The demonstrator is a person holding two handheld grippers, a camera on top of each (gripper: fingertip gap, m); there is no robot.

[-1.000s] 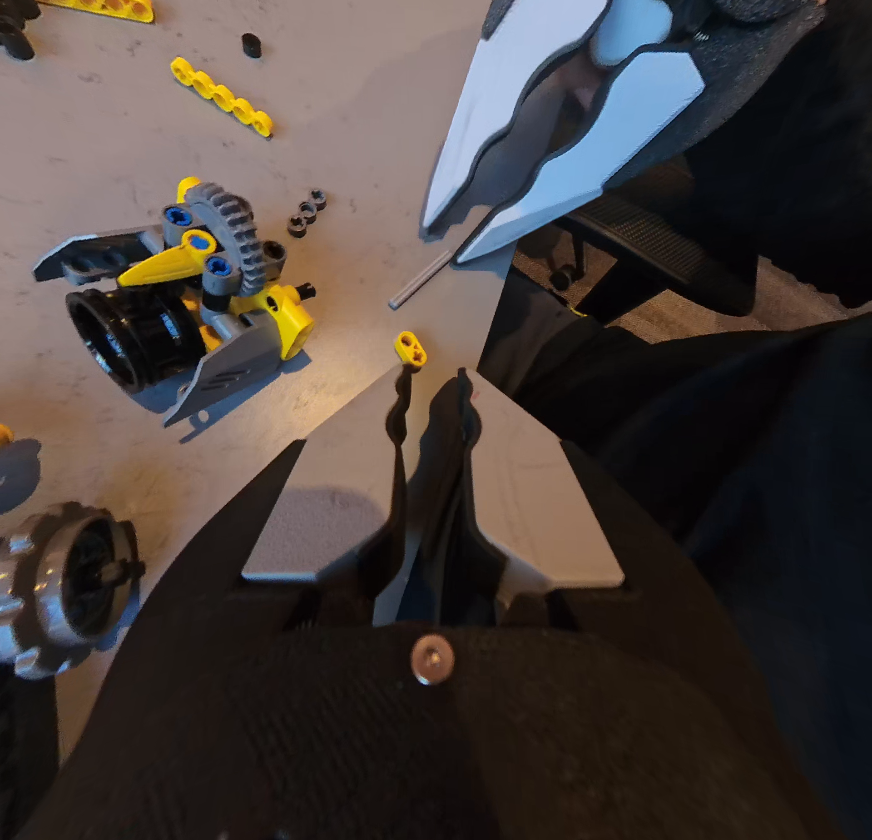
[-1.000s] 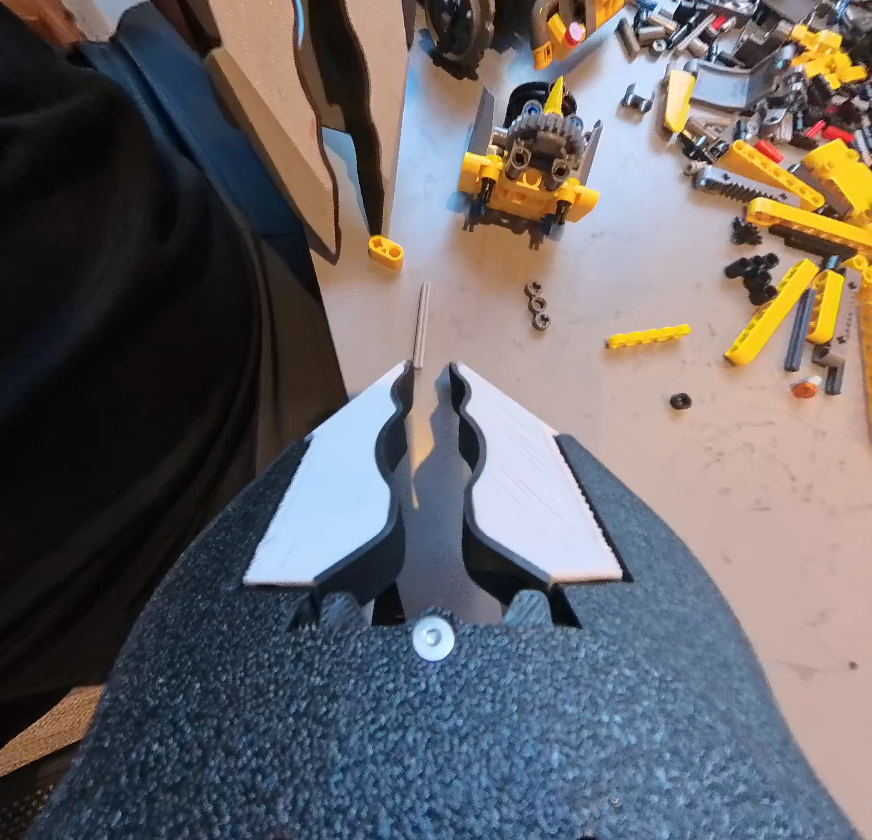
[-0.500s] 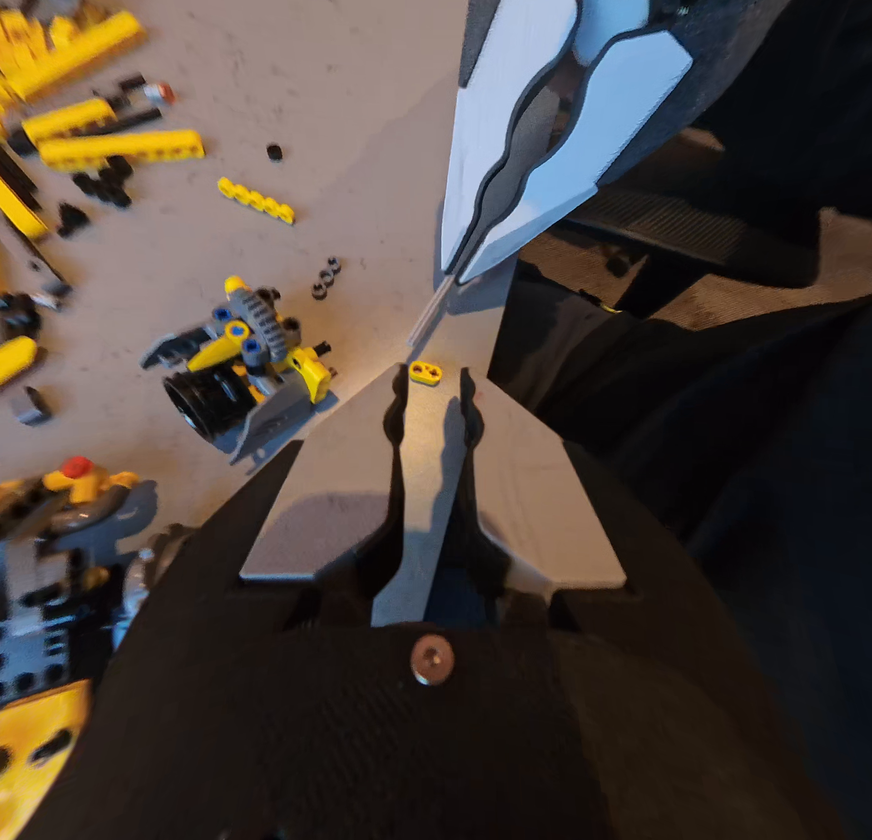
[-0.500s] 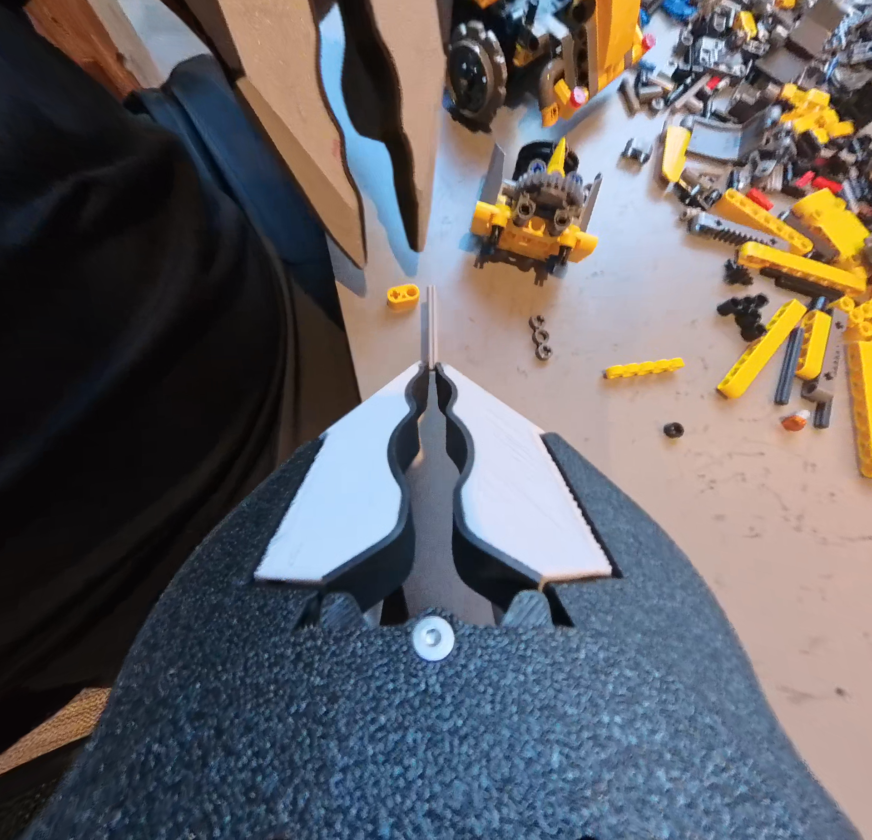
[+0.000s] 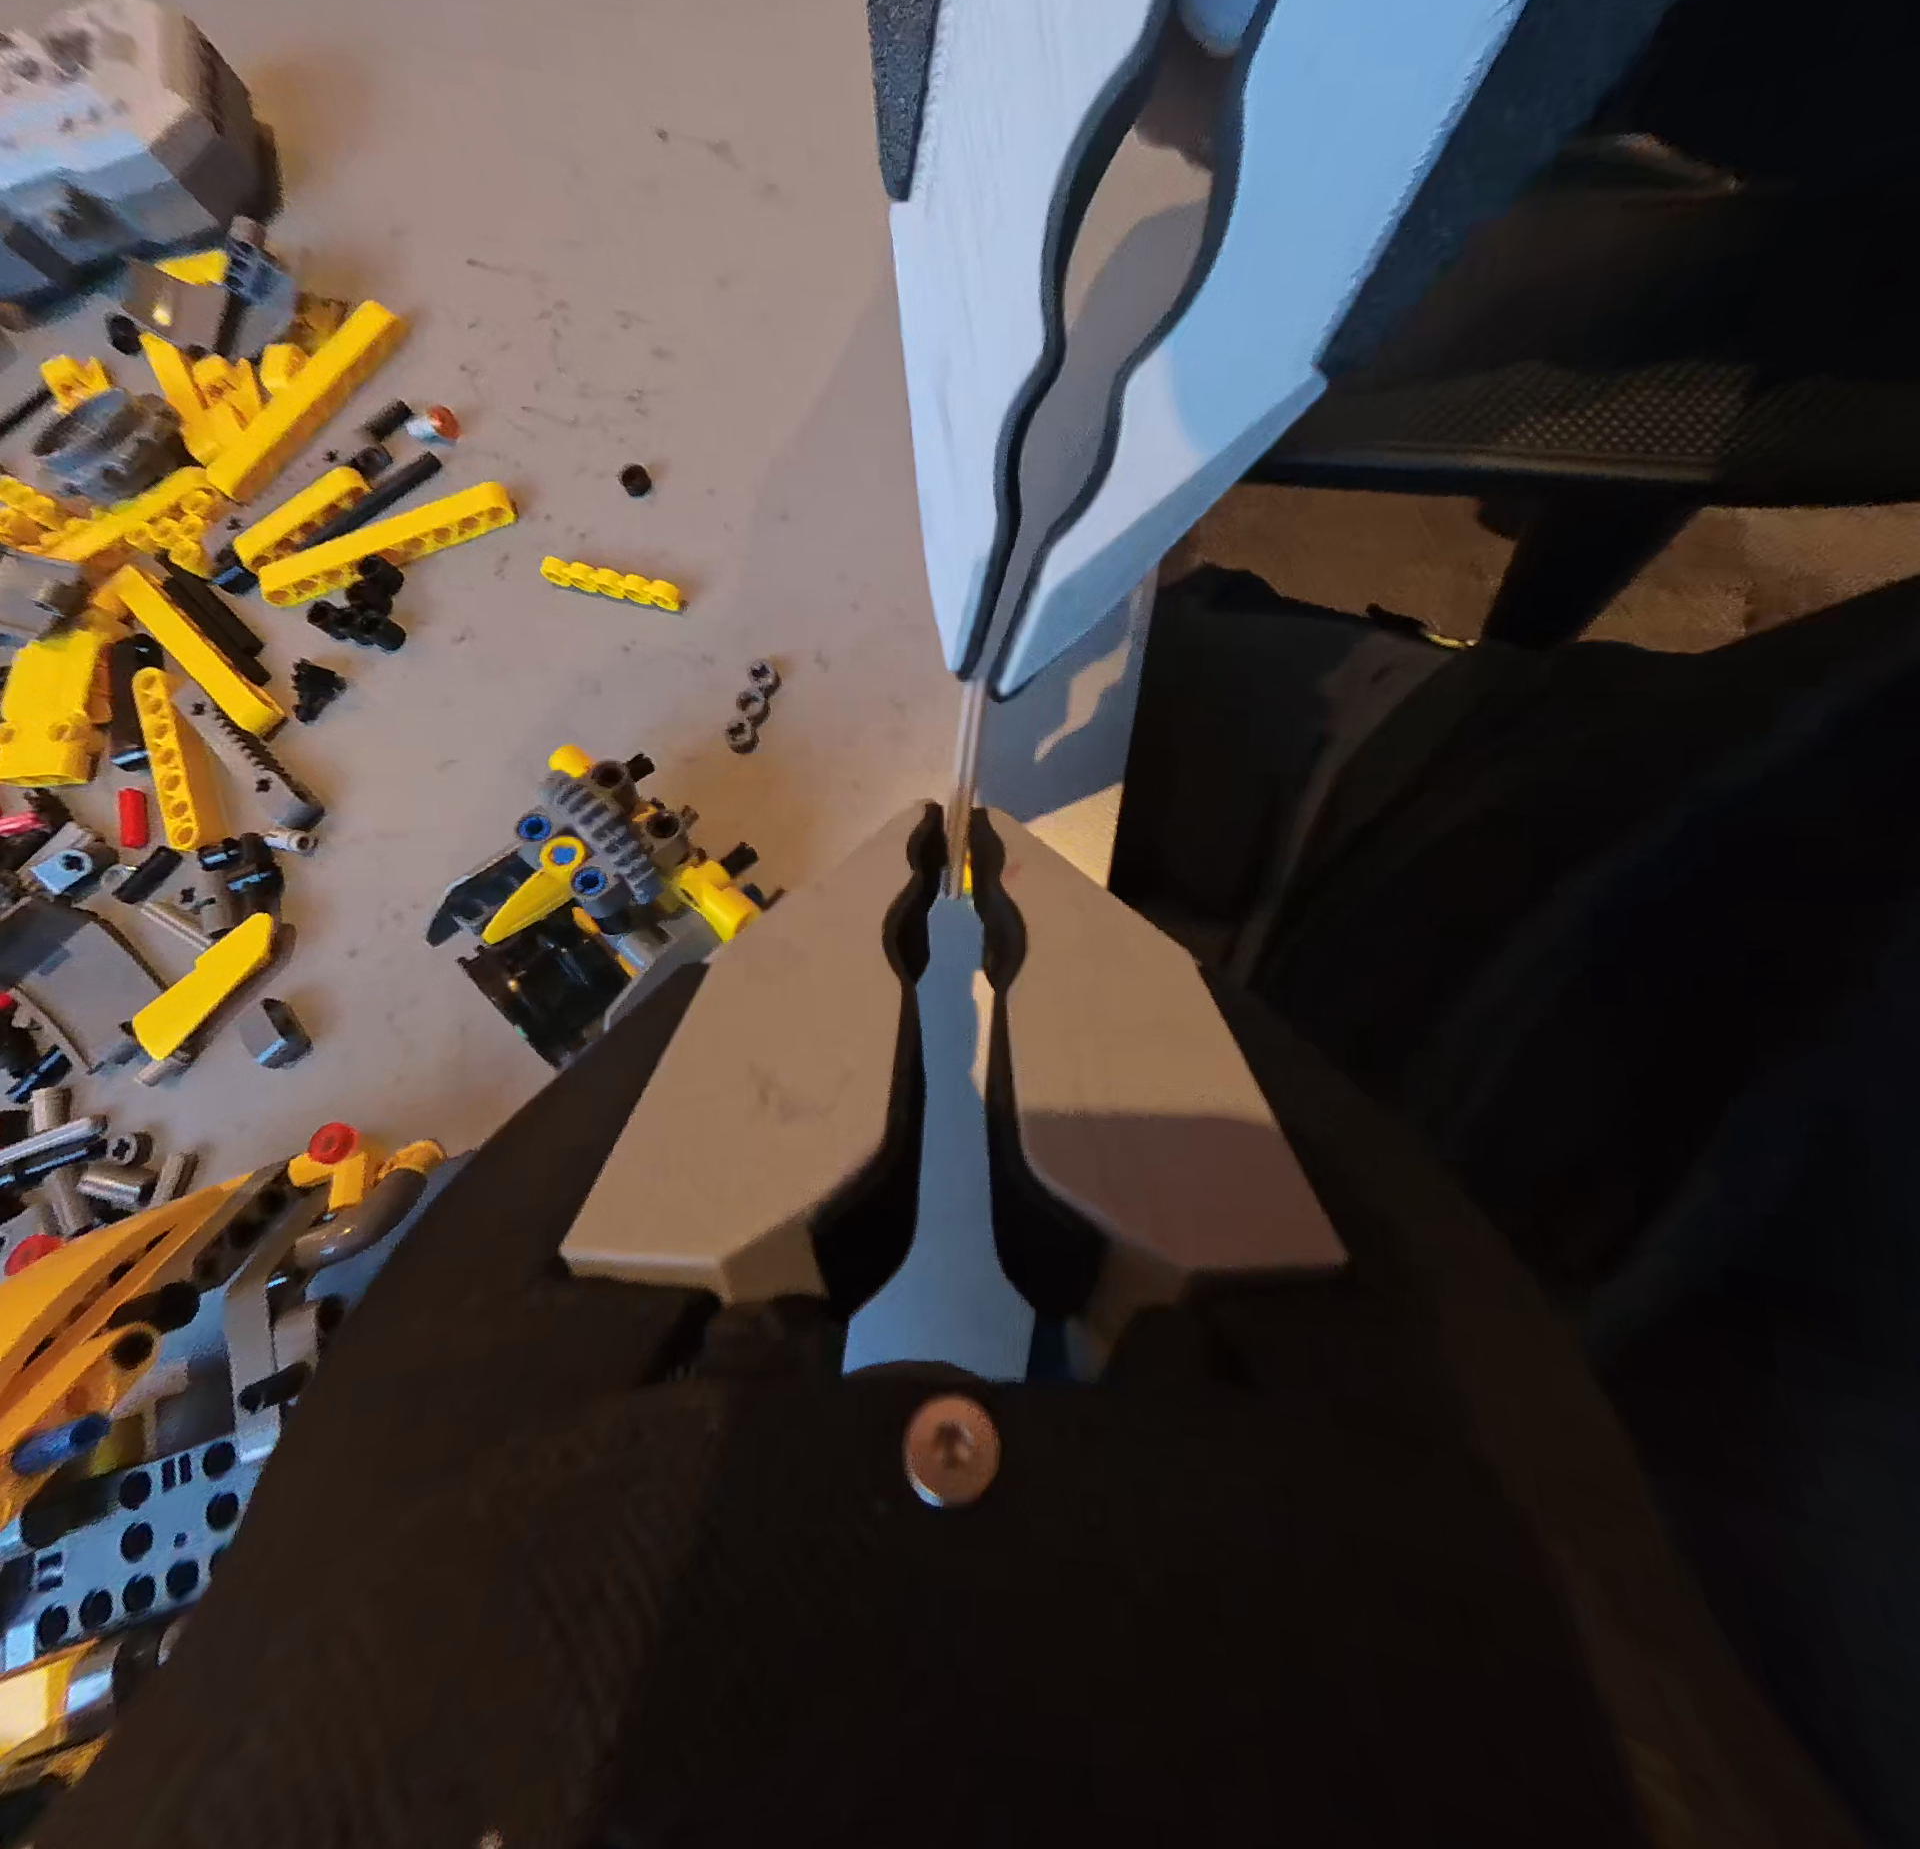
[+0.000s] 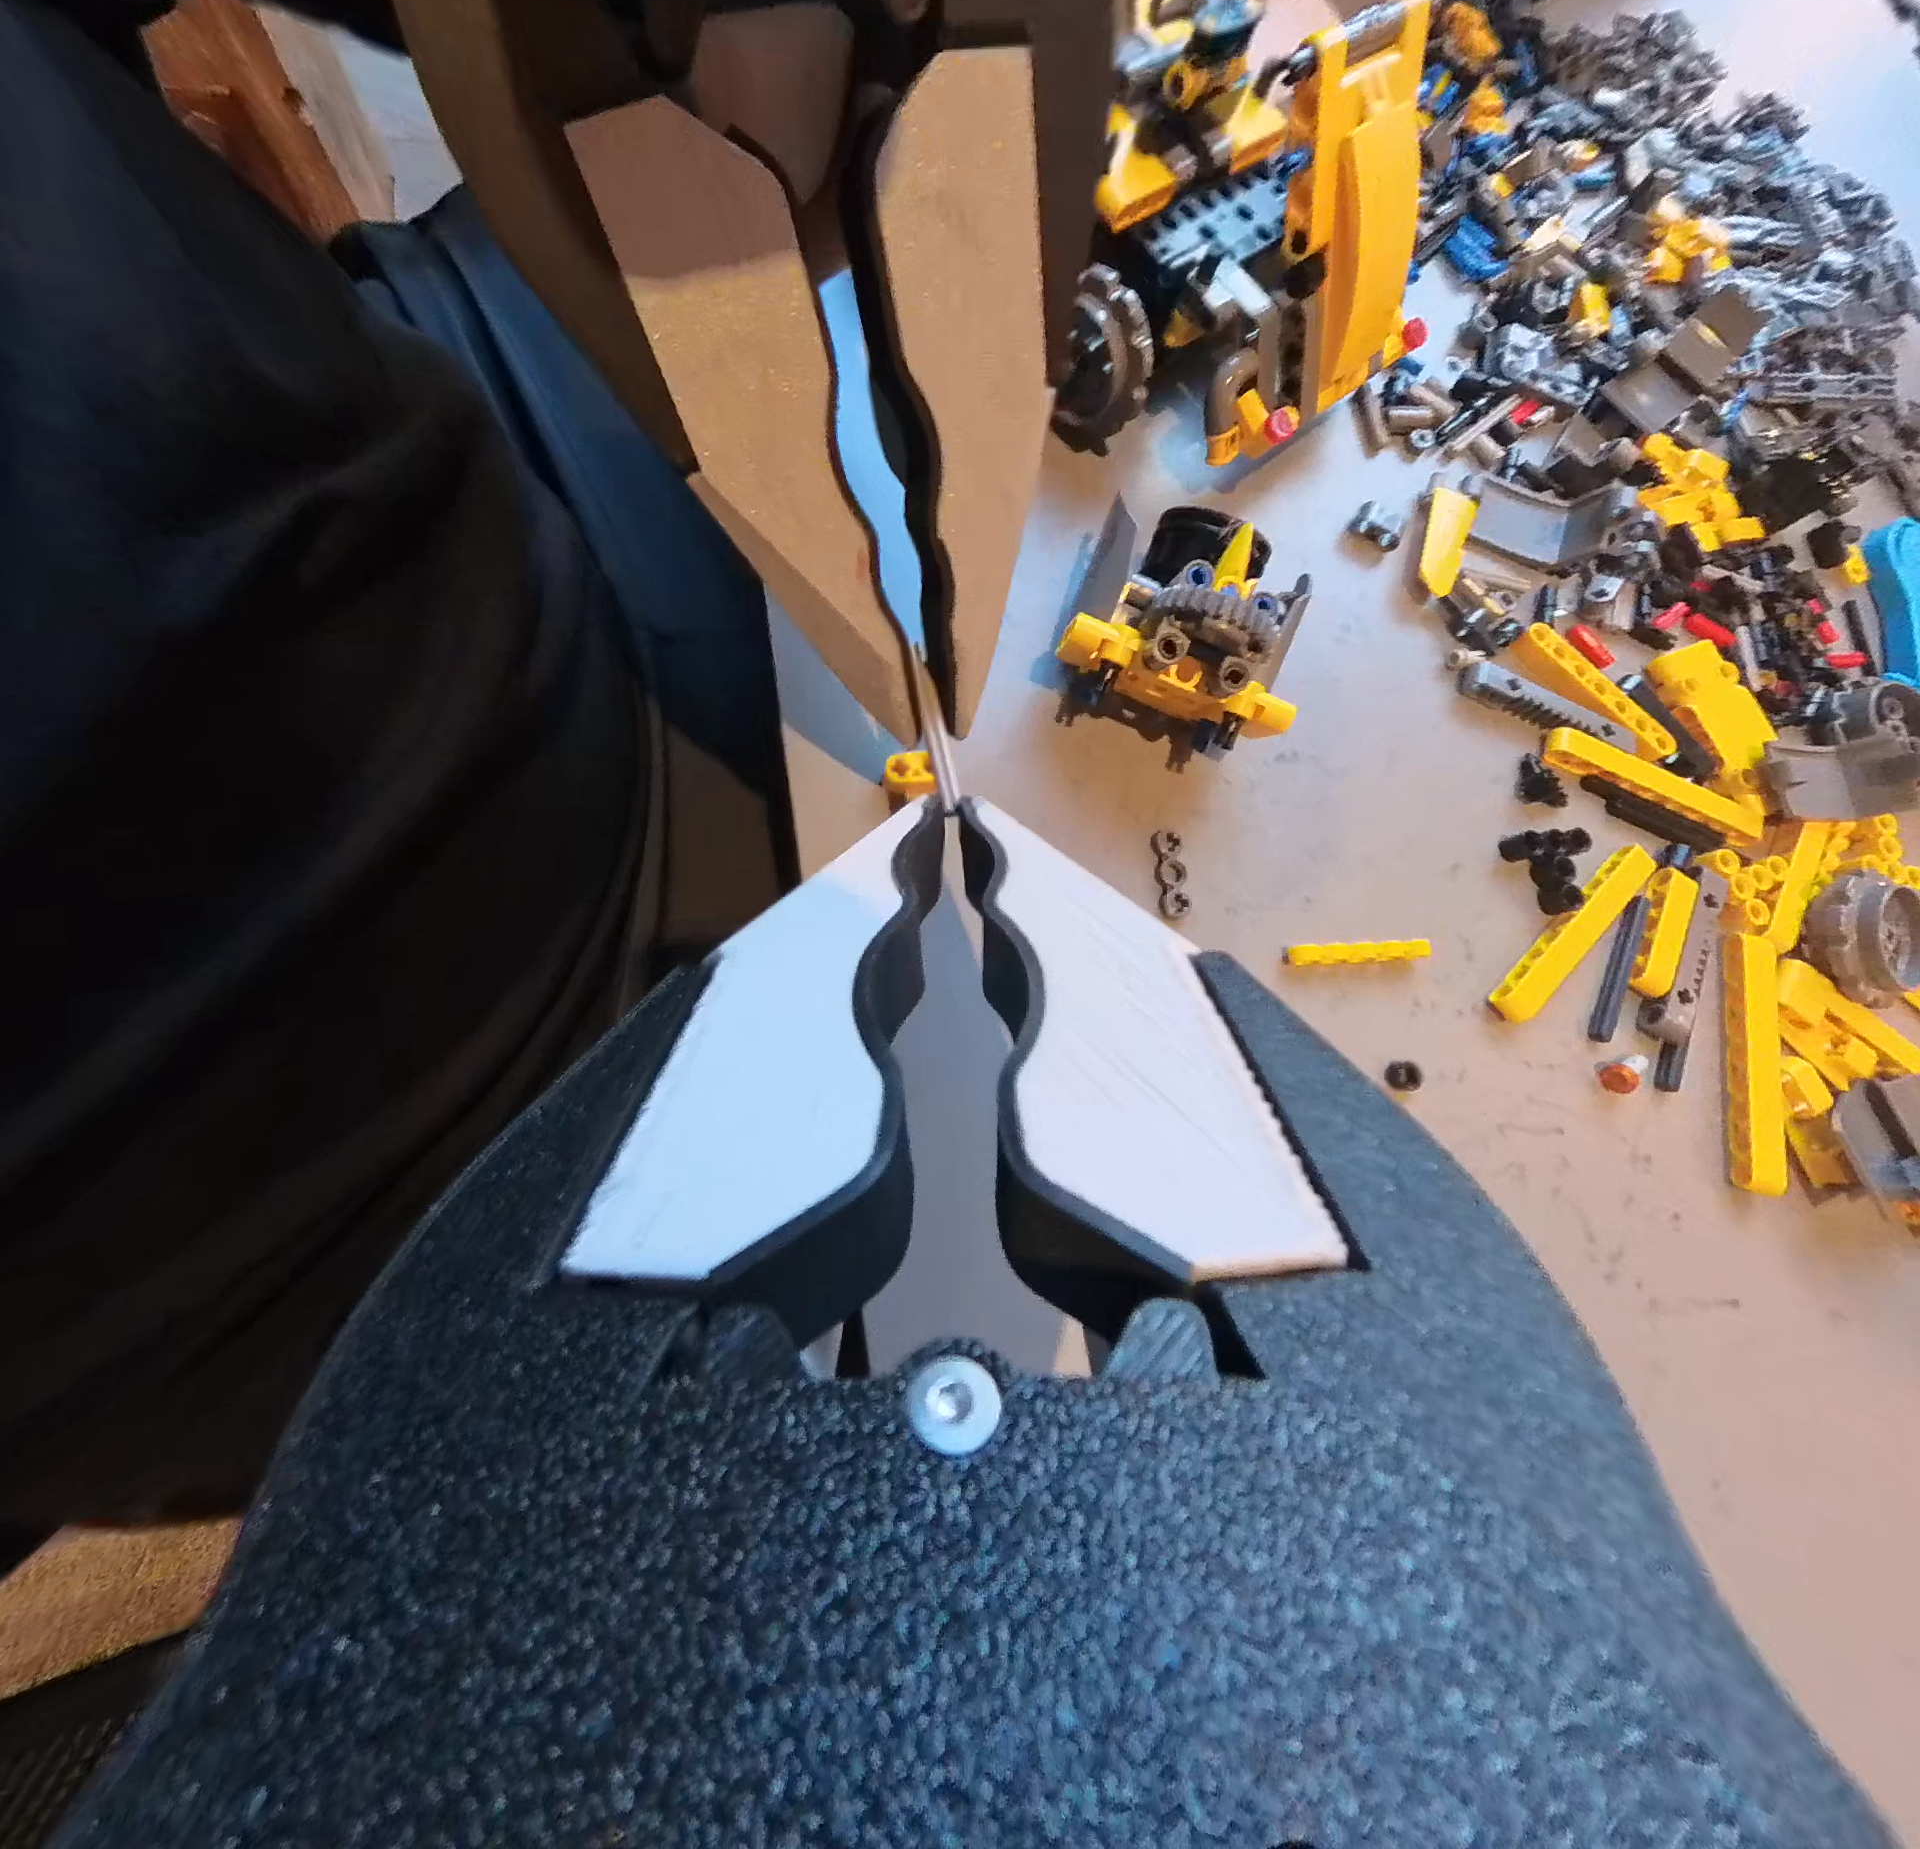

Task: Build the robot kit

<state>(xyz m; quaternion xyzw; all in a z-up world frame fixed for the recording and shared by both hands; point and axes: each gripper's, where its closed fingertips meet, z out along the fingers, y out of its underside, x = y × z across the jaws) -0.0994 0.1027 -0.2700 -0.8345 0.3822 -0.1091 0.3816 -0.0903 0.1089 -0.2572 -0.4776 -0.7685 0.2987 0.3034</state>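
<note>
- Both pairs of jaws meet tip to tip over the table edge, each around one end of a thin grey axle rod [image 5: 964, 760].
- Right gripper [image 6: 943, 812], white-fingered, is clenched on the rod's near end; in the left wrist view it comes down from 12 o'clock [image 5: 982, 669].
- Left gripper [image 5: 951, 825] has its tan fingers nearly together with the rod's other end between the tips; whether they actually pinch it I cannot tell.
- Held from both ends, the rod sits clear of the table [image 5: 623, 189], apparently so it can pass from one gripper to the other.
- A small yellow two-hole link [image 6: 906, 769] lies just beside the rod, at 10 o'clock from the right tips.
- A yellow and grey geared assembly [image 6: 1184, 656] stands at 2 o'clock.
- Loose yellow, black and grey bricks [image 6: 1662, 760] spread out at 3 o'clock.
</note>
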